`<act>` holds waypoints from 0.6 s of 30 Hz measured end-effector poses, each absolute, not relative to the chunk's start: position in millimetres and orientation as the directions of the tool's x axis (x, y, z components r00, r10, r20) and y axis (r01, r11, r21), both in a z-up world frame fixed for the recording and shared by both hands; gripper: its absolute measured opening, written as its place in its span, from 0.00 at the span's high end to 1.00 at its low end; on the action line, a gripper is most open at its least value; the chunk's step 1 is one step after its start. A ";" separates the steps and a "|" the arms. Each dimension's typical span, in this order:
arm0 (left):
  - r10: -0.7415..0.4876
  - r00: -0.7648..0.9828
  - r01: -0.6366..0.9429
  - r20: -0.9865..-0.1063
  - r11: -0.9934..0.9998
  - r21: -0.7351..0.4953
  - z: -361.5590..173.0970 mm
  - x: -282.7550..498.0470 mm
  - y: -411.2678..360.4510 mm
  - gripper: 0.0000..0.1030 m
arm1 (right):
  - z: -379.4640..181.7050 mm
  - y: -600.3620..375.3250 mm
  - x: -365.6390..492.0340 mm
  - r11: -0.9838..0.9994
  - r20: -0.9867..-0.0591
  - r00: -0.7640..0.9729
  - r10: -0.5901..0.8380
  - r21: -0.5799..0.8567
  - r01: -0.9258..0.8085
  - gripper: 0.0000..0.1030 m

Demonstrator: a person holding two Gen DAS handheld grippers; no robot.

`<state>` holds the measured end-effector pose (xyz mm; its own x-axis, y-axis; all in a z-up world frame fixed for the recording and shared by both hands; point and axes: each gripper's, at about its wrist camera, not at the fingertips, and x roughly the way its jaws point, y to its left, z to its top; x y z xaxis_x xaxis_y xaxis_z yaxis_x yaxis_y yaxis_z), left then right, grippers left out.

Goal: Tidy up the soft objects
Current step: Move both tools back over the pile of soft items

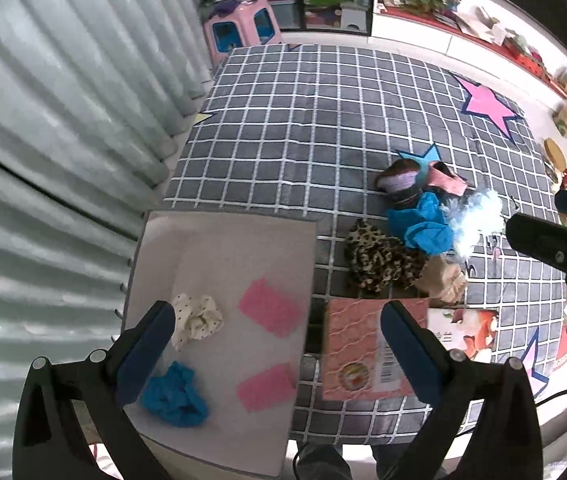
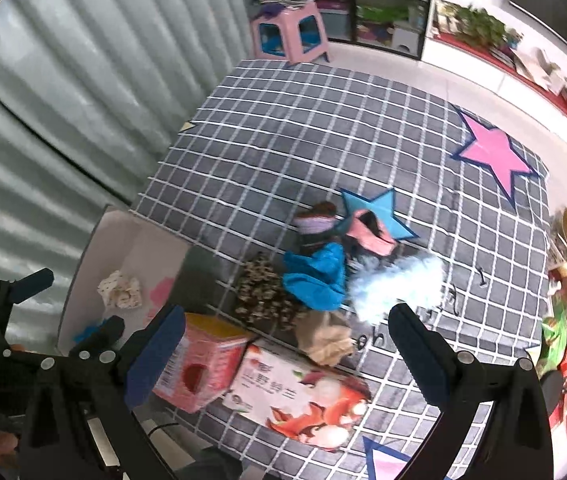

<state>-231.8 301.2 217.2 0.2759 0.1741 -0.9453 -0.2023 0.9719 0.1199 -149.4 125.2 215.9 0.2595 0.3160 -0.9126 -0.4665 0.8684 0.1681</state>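
Your left gripper [image 1: 277,330] is spread wide, empty, above the grey tray [image 1: 223,240]. Two scrunchies sit there: a polka-dot one [image 1: 197,320] by its left finger and a blue one [image 1: 174,396] below that. Only the right view shows the white printed box [image 2: 299,396] in full. Your right gripper [image 2: 287,338] is spread, empty. Ahead of it is the pile: leopard scrunchie [image 2: 265,298], blue cloth [image 2: 317,280], fluffy white piece [image 2: 397,286], beige one [image 2: 323,338]. One pink box [image 2: 199,360] sits near its left finger.

A leopard-print scrunchie [image 1: 379,258] lies by a blue one [image 1: 419,222] (grey checked mat [image 1: 283,128], pink star [image 1: 487,106]).
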 end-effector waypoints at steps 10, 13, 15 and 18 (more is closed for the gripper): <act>0.065 0.235 -0.151 -0.970 0.988 0.029 213.4 -197.5 267.3 0.00 | 184.5 67.0 -124.5 0.908 -0.927 0.233 0.293 0.194 -0.372 0.01; 0.002 0.220 -0.154 -0.975 0.988 -0.033 213.4 -179.1 259.1 0.00 | 164.5 43.0 -113.9 0.929 -0.941 0.212 0.263 0.189 -0.317 0.01; -0.038 0.207 -0.156 -0.978 0.985 -0.071 212.8 -165.3 252.4 0.00 | 150.1 27.1 -106.9 0.942 -0.949 0.193 0.249 0.192 -0.275 0.01; -0.102 0.165 -0.158 -0.981 0.979 -0.128 205.7 -140.9 239.3 0.00 | 132.2 6.2 -96.5 0.957 -0.957 0.168 0.234 0.196 -0.215 0.01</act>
<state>-140.9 239.3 205.7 0.1648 -0.1019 -0.9811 -0.1578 0.9791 -0.1281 -96.5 6.2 132.2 0.1685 0.2344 -0.9574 -0.2154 0.9566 0.1963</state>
